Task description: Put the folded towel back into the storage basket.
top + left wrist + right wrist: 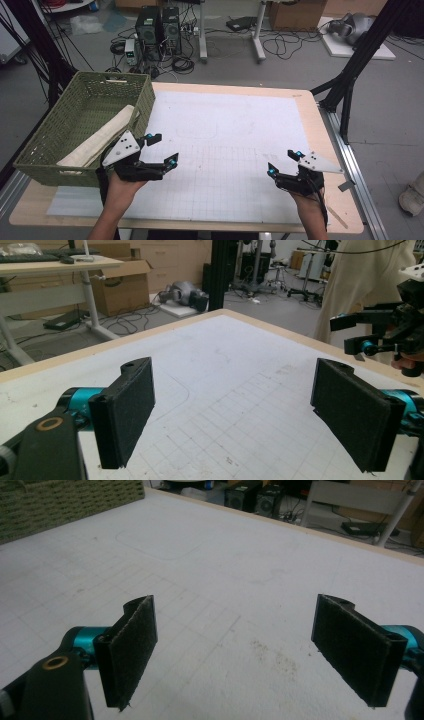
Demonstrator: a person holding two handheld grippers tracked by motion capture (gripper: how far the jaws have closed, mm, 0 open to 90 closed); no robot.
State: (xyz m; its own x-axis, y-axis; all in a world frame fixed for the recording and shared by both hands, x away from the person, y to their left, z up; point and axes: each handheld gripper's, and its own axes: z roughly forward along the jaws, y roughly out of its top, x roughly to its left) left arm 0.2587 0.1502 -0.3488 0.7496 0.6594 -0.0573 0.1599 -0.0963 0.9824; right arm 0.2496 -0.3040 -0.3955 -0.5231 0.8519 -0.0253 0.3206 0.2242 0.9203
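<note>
The left gripper (161,149) is spread wide and holds nothing, hovering over a white mat (230,125). A green basket (45,150) holding a folded cloth (102,137) sits just beside it, on its left. The right gripper (284,163), also spread and empty, hovers well apart to its right.

Your right gripper (232,650) was wide open over the white mat (240,575).
Its two black pads (131,647) held nothing between them. You could see grid lines and a few brown specks (272,652) on the mat, and a green basket (60,500) far off.
</note>
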